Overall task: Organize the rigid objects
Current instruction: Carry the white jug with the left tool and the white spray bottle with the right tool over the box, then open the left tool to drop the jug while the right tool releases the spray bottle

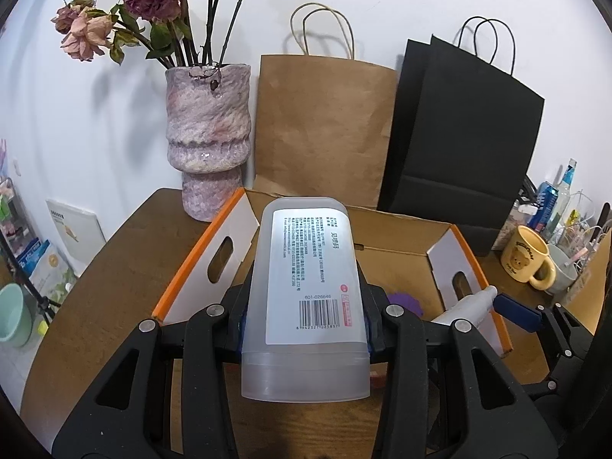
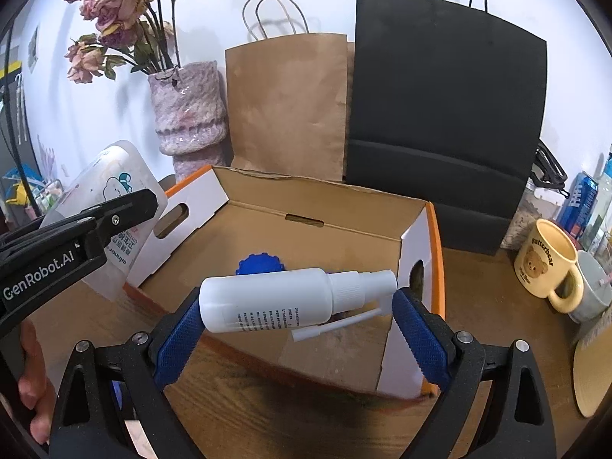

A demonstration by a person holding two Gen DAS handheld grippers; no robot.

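Observation:
My left gripper (image 1: 306,329) is shut on a translucent plastic container (image 1: 306,298) with a white barcode label, held at the near left edge of an open cardboard box (image 1: 397,237). The container also shows in the right wrist view (image 2: 107,206). My right gripper (image 2: 296,315) is shut on a white spray bottle (image 2: 283,298), lying crosswise between the blue pads (image 2: 419,334) above the box (image 2: 329,206). The bottle's nozzle points right. A blue ridged object (image 2: 260,264) lies on the box floor, partly hidden by the bottle; it looks purple in the left wrist view (image 1: 405,300).
A pink vase (image 1: 208,141) with dried roses, a brown paper bag (image 1: 325,126) and a black paper bag (image 1: 463,141) stand behind the box. A yellow bear mug (image 2: 547,264), a grey cup and cans sit at the right on the wooden table (image 1: 114,267).

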